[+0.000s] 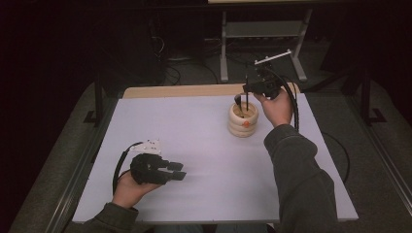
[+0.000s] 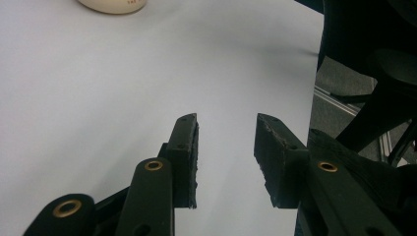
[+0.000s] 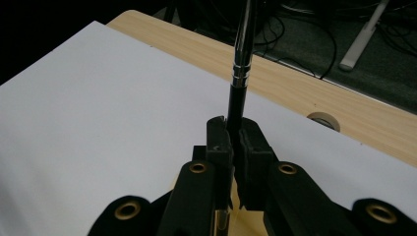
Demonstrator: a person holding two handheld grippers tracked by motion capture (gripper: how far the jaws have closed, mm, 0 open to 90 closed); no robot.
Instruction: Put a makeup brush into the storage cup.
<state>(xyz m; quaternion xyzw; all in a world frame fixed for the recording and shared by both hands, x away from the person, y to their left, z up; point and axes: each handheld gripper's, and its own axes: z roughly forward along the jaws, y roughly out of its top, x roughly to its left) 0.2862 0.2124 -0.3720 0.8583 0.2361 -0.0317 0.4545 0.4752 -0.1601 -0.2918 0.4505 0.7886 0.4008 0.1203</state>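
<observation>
Your right gripper (image 1: 246,94) is clamped on a black pen (image 3: 239,83) above the ringed wooden holder (image 1: 243,121) (far side of the white table (image 1: 194,145)). Your left gripper (image 2: 226,157) rests released, empty, near you.

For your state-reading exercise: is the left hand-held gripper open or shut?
Open: the left hand-held gripper shows a clear gap between its jaws, nothing held.

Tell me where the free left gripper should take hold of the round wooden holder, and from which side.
Grip the wooden holder across its ribbed outer wall, low down, coming in level from its left, open side. The right gripper is above it, shut on a pen standing over the opening, so the top is taken. The left gripper is open.
</observation>
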